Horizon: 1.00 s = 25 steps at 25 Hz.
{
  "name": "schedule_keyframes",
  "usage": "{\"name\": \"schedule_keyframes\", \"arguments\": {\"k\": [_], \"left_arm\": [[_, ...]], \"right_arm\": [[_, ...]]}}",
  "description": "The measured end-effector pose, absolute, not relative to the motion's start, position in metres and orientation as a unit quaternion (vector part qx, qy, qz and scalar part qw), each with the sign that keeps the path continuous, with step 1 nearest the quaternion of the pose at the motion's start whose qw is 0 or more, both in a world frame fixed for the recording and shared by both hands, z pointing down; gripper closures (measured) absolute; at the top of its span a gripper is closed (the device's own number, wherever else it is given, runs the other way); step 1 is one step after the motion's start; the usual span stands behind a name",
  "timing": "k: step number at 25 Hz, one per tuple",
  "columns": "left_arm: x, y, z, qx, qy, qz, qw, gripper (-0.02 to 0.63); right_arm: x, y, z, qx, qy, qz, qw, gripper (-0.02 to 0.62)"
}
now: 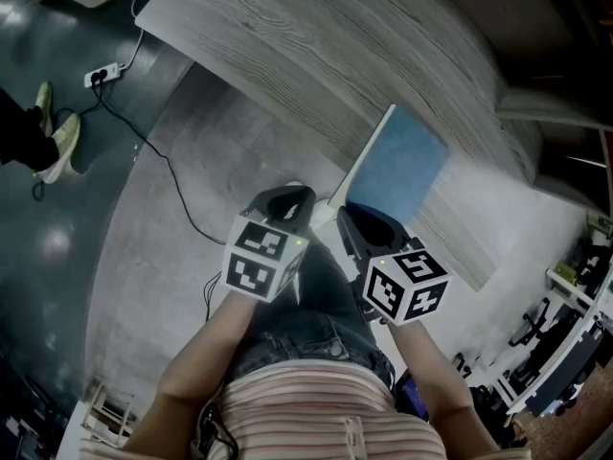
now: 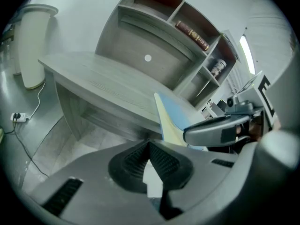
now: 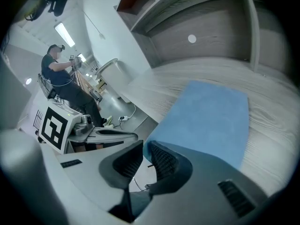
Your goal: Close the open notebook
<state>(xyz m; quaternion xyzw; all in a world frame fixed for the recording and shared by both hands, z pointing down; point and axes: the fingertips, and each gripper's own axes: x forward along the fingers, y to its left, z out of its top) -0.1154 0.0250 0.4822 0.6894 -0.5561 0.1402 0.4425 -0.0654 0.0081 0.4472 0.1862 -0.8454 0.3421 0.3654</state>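
Grey desk point(image 1: 316, 56) bears one blue notebook point(image 1: 407, 166); left tongs point(image 2: 149, 145) clenched empty; right tongs point(image 3: 144, 147) parted, seemingly at its corner.

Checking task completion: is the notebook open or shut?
Shut, apparently: the notebook lies on the desk showing only its blue cover, no spread pages.

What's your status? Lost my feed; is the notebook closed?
Left gripper shut, empty. Right gripper slightly open by notebook corner. Notebook on desk, looks closed. Nothing in the way.
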Motion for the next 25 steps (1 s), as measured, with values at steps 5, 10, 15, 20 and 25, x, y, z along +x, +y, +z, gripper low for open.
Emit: {"name": "schedule_keyframes", "arguments": {"k": [5,10,15,20,25], "left_arm": [[-0.116,0.026,0.482,0.684,-0.559,0.133,0.45,0.594],[-0.118,0.028,0.484,0.681,-0.561,0.131,0.453,0.594],[-0.118,0.028,0.485,0.678,-0.563,0.129,0.454,0.594],[-0.119,0.029,0.486,0.675,-0.566,0.129,0.455,0.595],[-0.12,0.03,0.488,0.672,-0.568,0.129,0.457,0.595]], "right_arm": [[-0.068,0.009,0.452,0.181,-0.843,0.336,0.378,0.528],[-0.069,0.01,0.455,0.176,-0.842,0.332,0.387,0.522],[-0.069,0.011,0.458,0.172,-0.841,0.331,0.391,0.517],[-0.071,0.011,0.459,0.168,-0.841,0.328,0.397,0.509],[-0.071,0.012,0.46,0.161,-0.841,0.328,0.398,0.505]]}}
